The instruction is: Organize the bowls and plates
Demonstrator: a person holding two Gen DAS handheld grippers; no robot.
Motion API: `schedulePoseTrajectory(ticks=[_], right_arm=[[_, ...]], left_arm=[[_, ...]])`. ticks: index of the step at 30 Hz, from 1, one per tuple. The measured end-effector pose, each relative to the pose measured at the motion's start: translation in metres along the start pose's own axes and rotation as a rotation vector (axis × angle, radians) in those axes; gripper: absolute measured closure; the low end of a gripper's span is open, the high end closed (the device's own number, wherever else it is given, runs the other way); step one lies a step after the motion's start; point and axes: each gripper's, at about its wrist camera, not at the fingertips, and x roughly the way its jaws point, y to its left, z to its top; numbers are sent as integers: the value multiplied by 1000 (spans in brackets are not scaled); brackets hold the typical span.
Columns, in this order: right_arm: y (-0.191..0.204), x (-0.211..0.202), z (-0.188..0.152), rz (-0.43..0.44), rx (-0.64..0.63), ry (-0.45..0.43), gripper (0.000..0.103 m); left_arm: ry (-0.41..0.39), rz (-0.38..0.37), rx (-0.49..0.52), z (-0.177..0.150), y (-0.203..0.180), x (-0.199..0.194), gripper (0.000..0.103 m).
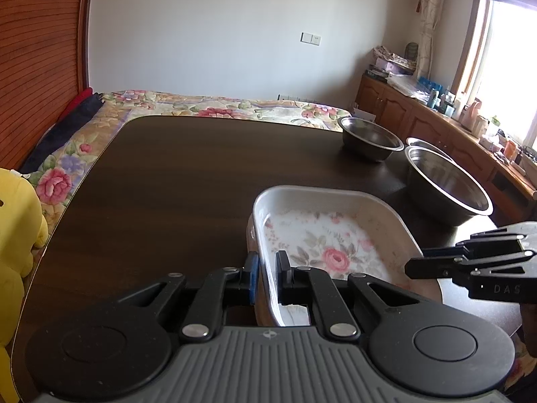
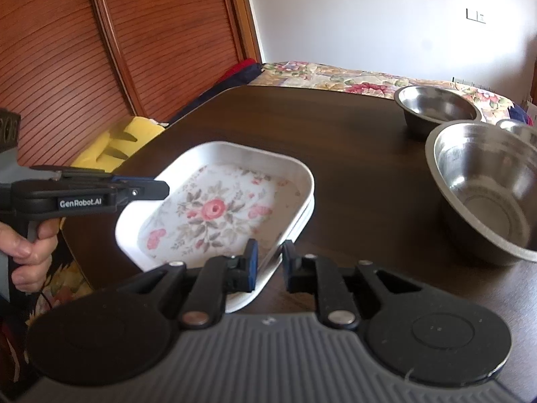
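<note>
Floral tray [image 1: 322, 235]: rectangular, white rim, rose pattern inside, nothing in it; appears to sit on a second like tray, at the near edge of the dark worktop [image 1: 184, 174].
Large steel bowl [image 1: 446, 184]: empty, right of the tray, apart from it.
Small steel bowl [image 1: 369, 137]: empty, farther back.
Third steel bowl [image 1: 424, 144]: only its rim shows behind the large one.
Left claw [image 1: 268, 275]: narrowly parted, pinching the tray's left rim.
Right claw [image 2: 270, 265]: narrowly parted, pinching the right rim.
Bed [image 1: 218, 104]: floral cover, beyond the worktop.
</note>
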Motion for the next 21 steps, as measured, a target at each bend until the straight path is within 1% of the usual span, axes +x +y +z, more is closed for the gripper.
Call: schedulePoseTrajectory(ticks=[2,6,12,15,17,21], right_arm=[[0,-1,-1,0,-2,-12,84],[2,-7,0,2,-32,-54,84],[2,-12,2,-3,-58,-91,84],[-2,-13,0,-1,-54,-108,84],[-2,-17,-4,-16,-73,-133,84],[-9,-27,-9,-10,-53,-167,84]], left_arm=[[1,10,0,0,1,1,65],[-12,0,-15,1,4,-1,65],[-33,17,17,2,-5,-4,65],[-45,28,40,2,-10,-7,61],[-54,32,54,4,-14,-8,59],[-64,15,65,8,-22,-8,51]])
